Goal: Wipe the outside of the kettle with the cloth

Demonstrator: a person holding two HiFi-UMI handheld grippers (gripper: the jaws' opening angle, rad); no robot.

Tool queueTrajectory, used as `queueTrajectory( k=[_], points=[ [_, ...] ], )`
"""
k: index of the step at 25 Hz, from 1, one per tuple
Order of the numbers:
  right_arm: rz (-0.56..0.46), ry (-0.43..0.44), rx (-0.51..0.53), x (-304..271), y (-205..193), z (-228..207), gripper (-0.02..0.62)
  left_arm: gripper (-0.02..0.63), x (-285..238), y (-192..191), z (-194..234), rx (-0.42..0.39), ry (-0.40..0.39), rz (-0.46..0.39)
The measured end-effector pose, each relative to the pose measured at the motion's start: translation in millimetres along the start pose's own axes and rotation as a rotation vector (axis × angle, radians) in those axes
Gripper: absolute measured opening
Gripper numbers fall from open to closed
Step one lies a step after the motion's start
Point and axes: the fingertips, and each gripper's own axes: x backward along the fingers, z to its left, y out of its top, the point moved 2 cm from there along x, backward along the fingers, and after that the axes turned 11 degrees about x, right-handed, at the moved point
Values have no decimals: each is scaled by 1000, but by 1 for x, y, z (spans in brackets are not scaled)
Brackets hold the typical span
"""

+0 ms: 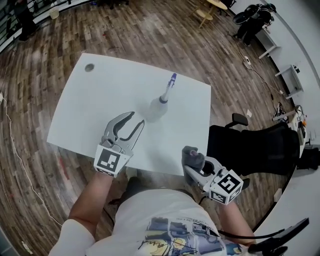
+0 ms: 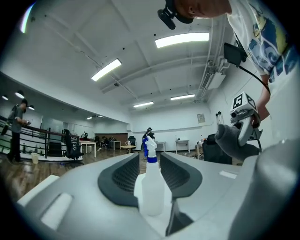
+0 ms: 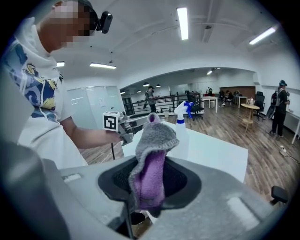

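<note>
One table [image 1: 90,100] stands in the middle. On it is one bottle [image 1: 159,106], toward the far right, and it has one round hole [image 1: 89,67] at its far left corner. There is one cloth [image 1: 192,156], near and to the right. There are two grippers, the left gripper [image 1: 136,120] and the right gripper [image 1: 191,167]. They carry two marker cubes, the left cube [image 1: 111,161] and the right cube [image 1: 227,186]. One black chair [image 1: 255,145] stands right of the table. One wooden table [image 1: 210,10] stands far off. The far-off people are too small to count.

Open-plan office or lab hall: wood-plank floor [image 1: 150,30], white desk [image 1: 95,105], black swivel chair [image 1: 252,145], ceiling strip lights [image 2: 182,40], more desks [image 2: 89,145] beyond.
</note>
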Motion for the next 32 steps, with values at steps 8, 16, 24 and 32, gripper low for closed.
queueTrajectory(
  k=[8,16,24,32],
  points=[
    [-115,93,76,19,3,3,123,2,43,5,-73,119,30,145],
    [-184,168,171,51,-19,18,123,2,63,-8,-180,110,-44,230],
    [-222,219,200,82,-36,51,123,2,91,-8,-248,126,-4,266],
    [-230,218,209,120,-69,68,121,2,102,-37,-305,131,-35,333]
  ],
)
